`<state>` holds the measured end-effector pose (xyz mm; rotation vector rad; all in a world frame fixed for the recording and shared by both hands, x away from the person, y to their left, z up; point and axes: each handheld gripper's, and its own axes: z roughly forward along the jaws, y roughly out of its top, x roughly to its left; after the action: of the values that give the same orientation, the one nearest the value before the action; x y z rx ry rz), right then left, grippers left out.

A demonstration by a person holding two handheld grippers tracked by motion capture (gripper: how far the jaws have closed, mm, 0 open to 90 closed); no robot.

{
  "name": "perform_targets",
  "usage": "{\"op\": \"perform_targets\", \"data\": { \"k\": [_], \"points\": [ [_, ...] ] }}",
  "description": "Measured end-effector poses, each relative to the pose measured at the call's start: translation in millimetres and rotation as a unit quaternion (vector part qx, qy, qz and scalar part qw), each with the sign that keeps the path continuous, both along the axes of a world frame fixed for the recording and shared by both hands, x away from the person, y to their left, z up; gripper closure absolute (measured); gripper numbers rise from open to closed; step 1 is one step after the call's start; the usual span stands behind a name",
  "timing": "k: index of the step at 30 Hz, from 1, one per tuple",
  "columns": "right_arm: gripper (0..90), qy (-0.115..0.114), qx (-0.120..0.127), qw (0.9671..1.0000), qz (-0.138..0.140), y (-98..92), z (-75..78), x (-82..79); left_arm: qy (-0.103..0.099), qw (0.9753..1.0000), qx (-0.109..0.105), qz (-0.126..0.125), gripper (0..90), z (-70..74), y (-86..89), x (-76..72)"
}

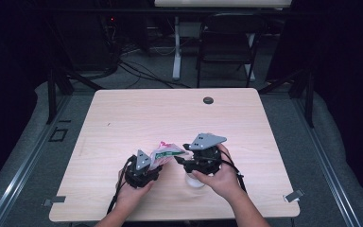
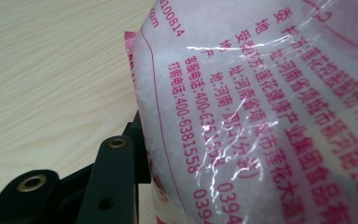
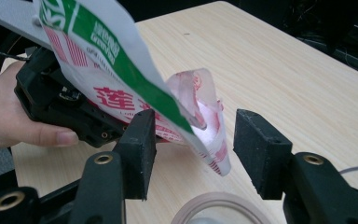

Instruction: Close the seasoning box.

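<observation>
So the plastic bag (image 1: 166, 152) of white granules, red Chinese print on it with a green stripe, is up off the table (image 1: 137, 113), near the front edge and tilted, with its torn-open corner pointing down toward the round white-rimmed container (image 3: 219, 208) under your right hand. Your left gripper (image 1: 152, 166) has it: in the left gripper view the bag (image 2: 261, 116) sits tight against the one black jaw you can see, and in the right gripper view its body is right behind the bag (image 3: 121, 60), so it's pinching the bag. Your right gripper (image 3: 193, 151) has its jaws spread apart, with the bag's open corner hanging between them; whether either pad touches the plastic, I can't tell. The container rim is just below that corner. In the high view, your hands are close together, and there's a small dark disc (image 1: 208, 100) well away near the far edge.
</observation>
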<state>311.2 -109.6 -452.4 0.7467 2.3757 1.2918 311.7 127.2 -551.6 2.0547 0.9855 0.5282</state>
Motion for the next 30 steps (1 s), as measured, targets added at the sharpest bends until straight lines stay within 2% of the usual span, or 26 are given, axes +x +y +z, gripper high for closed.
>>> {"op": "perform_targets", "data": {
  "k": [2, 6, 9, 12, 16, 17, 23, 30],
  "points": [
    [48.3, -0.002, 0.003, 1.0, 0.001, 0.2, 0.4, 0.3, 0.001, 1.0, 0.0, 0.002, 59.0, 0.0, 0.4, 0.0],
    [47.2, -0.016, -0.018, 0.9997, 0.011, -1.8, 4.9, -1.6, 0.004, 0.9999, 0.007, 0.009, 59.0, 3.2, 1.4, 1.4],
    [48.0, -0.019, -0.004, 0.9997, 0.014, -8.2, 7.7, -3.0, 0.007, 0.9999, 0.009, 0.011, 59.0, 6.7, 0.7, 2.1],
    [49.7, -0.026, -0.003, 0.9996, 0.015, -15.0, 8.9, -2.5, 0.009, 0.9999, 0.012, 0.008, 59.0, 9.1, -2.5, 1.7],
    [50.9, -0.027, -0.001, 0.9995, 0.015, -23.3, 11.3, -4.5, 0.009, 0.9994, 0.034, 0.003, 59.1, 13.0, -11.8, 0.8],
    [50.9, -0.027, -0.001, 0.9995, 0.015, -23.3, 11.3, -4.5, 0.009, 0.9994, 0.034, 0.003, 59.1, 13.0, -11.8, 0.8],
    [50.1, -0.02, 0.002, 0.9995, 0.026, -27.5, 13.3, -8.9, -0.003, 0.9994, 0.035, 0.0, 59.1, 22.8, -22.2, 3.0],
    [49.6, -0.028, 0.008, 0.9994, 0.019, -34.5, 18.6, -11.4, -0.024, 0.9982, 0.054, -0.004, 59.1, 33.2, -27.0, 5.8]
  ]
}}
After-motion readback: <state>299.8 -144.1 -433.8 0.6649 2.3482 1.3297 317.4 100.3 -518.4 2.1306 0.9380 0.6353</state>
